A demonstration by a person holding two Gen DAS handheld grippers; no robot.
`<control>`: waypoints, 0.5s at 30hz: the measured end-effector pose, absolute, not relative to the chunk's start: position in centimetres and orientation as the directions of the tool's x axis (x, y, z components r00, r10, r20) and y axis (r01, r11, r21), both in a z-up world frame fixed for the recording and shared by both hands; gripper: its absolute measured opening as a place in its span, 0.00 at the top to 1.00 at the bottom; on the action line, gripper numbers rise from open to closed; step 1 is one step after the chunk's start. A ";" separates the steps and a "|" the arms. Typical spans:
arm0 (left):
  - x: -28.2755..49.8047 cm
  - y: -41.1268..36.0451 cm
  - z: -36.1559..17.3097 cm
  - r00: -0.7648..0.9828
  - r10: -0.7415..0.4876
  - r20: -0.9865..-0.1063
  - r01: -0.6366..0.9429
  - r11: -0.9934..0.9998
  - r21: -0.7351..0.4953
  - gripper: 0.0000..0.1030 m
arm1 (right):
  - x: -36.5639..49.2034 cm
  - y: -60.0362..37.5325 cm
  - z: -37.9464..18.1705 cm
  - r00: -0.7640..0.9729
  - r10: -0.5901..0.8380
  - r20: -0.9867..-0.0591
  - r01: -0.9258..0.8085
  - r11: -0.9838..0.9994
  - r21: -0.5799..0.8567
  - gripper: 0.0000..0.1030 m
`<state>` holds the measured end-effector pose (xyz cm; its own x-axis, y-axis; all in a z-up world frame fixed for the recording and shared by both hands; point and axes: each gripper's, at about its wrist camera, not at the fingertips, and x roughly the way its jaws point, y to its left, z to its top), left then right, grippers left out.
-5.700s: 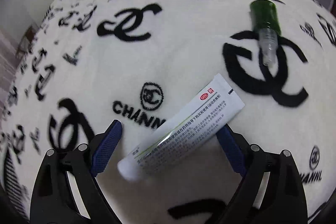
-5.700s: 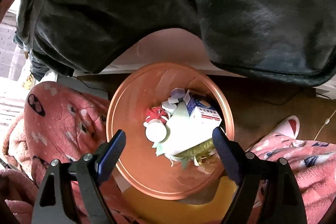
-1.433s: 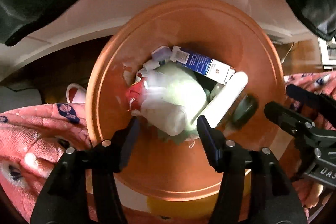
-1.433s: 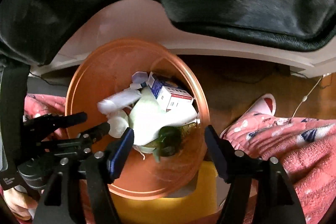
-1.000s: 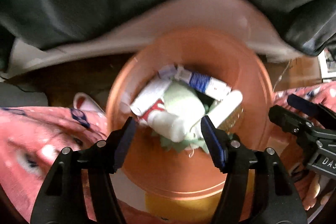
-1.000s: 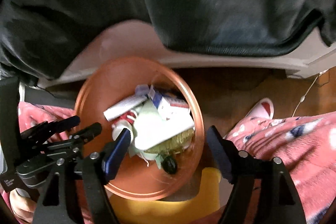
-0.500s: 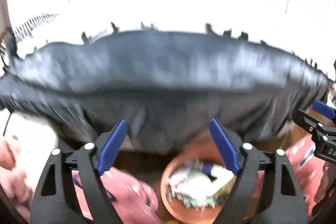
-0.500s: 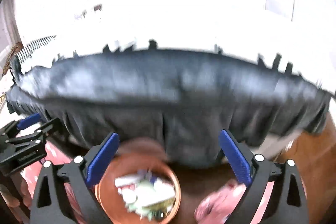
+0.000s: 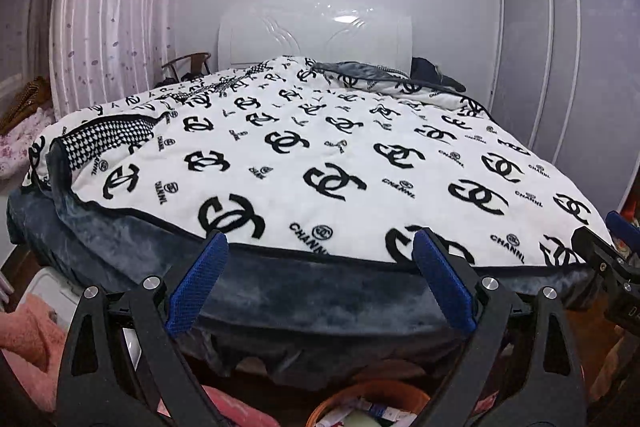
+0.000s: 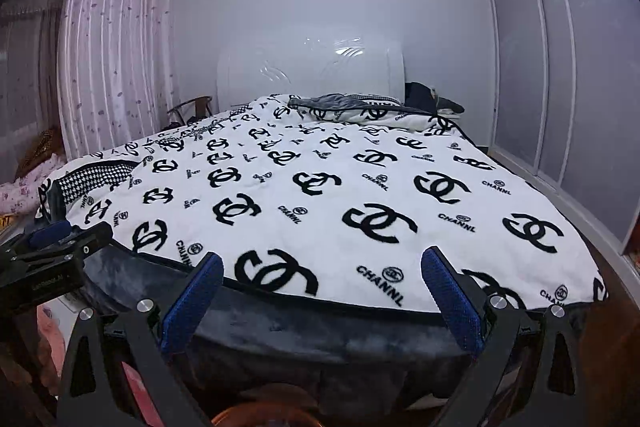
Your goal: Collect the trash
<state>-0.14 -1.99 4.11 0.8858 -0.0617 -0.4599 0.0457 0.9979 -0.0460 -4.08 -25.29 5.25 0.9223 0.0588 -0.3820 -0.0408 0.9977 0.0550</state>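
Both grippers are raised and look level across the bed. My left gripper (image 9: 320,259) is open and empty, at the foot edge of the bed. My right gripper (image 10: 322,281) is open and empty beside it. The orange trash bin (image 9: 344,393) sits low below the left gripper, with white and boxed trash showing inside; only its rim (image 10: 256,413) shows in the right wrist view. The white blanket with black logos (image 9: 320,155) covers the bed, and I see no loose trash on it.
The blanket's dark underside (image 9: 280,303) hangs over the foot of the bed. A white headboard (image 9: 316,31) stands at the far end, curtains (image 9: 112,27) at left, a sliding wardrobe (image 9: 568,59) at right. Pink fabric (image 9: 28,343) lies low left. A dark pillow (image 10: 432,99) is by the headboard.
Both grippers tilted up from looking down into the bin to looking across the bed. The white tube and green bottle, earlier on the blanket, lay in the bin a second ago.
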 end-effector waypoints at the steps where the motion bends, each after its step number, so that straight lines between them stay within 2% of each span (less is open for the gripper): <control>1: -0.5 -1.9 4.2 0.886 -0.055 -0.459 0.041 0.998 -0.041 0.11 | -4.2 -25.2 5.2 0.922 0.060 -0.382 -0.042 0.998 0.056 0.05; 15: -1.9 -1.8 4.6 0.898 -0.041 -0.438 0.033 0.999 -0.025 0.11 | -5.7 -25.1 4.9 0.923 0.059 -0.380 -0.042 0.998 0.053 0.05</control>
<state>-1.92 -1.78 4.64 0.8981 -0.0405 -0.4380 0.0326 0.9991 -0.0255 -5.67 -25.13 4.90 0.9229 0.0590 -0.3804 -0.0421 0.9977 0.0527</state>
